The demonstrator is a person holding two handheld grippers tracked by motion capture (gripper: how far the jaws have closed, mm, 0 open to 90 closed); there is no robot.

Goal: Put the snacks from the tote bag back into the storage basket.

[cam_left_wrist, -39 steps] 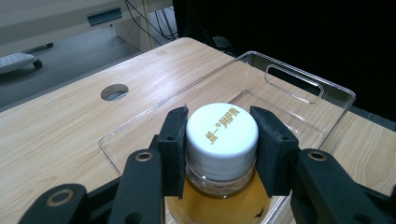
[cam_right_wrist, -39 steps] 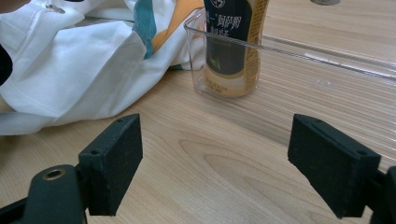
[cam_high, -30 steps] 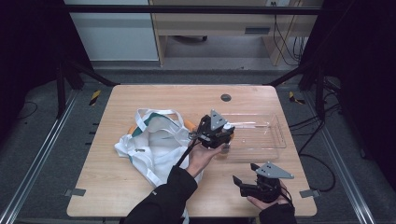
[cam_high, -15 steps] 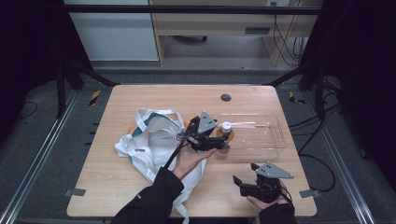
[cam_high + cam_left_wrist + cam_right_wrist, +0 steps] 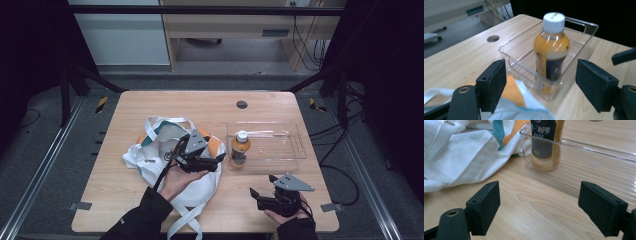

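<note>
Looking down from the high view, a wooden table (image 5: 150, 200) carries a white cloth bag (image 5: 150, 155) with teal and orange patches on its left half and a clear plastic tray (image 5: 280, 155) on its right half. An orange drink bottle (image 5: 240, 148) with a white cap stands upright in the tray's left end, close to the corner nearest the bag. The left gripper (image 5: 217, 161) is held over the bag in an upturned hand (image 5: 180, 179), its tips pointing toward the bottle and just short of the tray wall. The right gripper (image 5: 256, 194) rests low near the table's front edge, well apart from the tray, with a grey three-cornered plate on top.

From the left gripper view, the left gripper (image 5: 541, 82) has its two black jaws spread wide with nothing between the pads. The bottle (image 5: 551, 47) stands beyond them, inside the tray (image 5: 584, 27), untouched; its label is dark below and its liquid orange above. A fold of the bag (image 5: 521, 110) lies beneath the jaws.

From the right gripper view, the right gripper (image 5: 539, 207) likewise has its jaws wide apart and gripping nothing, with bare wood between them. Ahead, the bottle (image 5: 545, 145) stands in the near corner of the tray (image 5: 599, 157), and the bag (image 5: 461, 157) lies crumpled to the left, touching the tray's corner.
</note>
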